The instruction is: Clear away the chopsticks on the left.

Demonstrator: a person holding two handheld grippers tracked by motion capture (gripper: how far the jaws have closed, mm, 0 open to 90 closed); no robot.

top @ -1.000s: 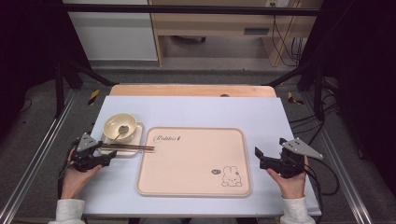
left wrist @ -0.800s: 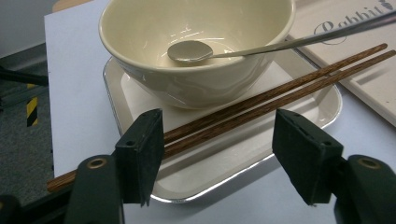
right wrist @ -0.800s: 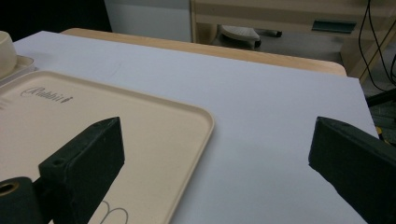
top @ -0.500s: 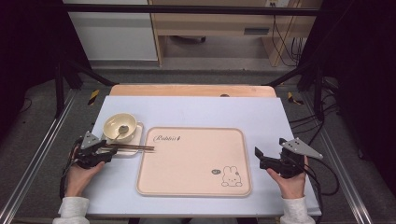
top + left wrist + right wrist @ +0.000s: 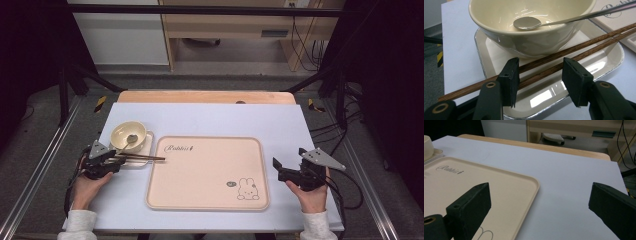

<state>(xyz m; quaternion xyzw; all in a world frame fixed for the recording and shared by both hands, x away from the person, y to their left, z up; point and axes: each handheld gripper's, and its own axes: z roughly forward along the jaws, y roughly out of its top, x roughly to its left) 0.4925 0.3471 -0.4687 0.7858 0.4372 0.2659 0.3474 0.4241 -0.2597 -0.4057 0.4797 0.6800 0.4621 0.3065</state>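
— Where are the chopsticks placed, and why?

— Across the small white dish, just in front of the cream bowl, tips reaching over the beige tray. They are straddled by the left gripper, its jaws spread and not yet closed, seemingly so both sticks can be pinched together.

— And the spoon?

— It is leaned inside the bowl. The right gripper is held wide open beside the tray, grasping nothing.
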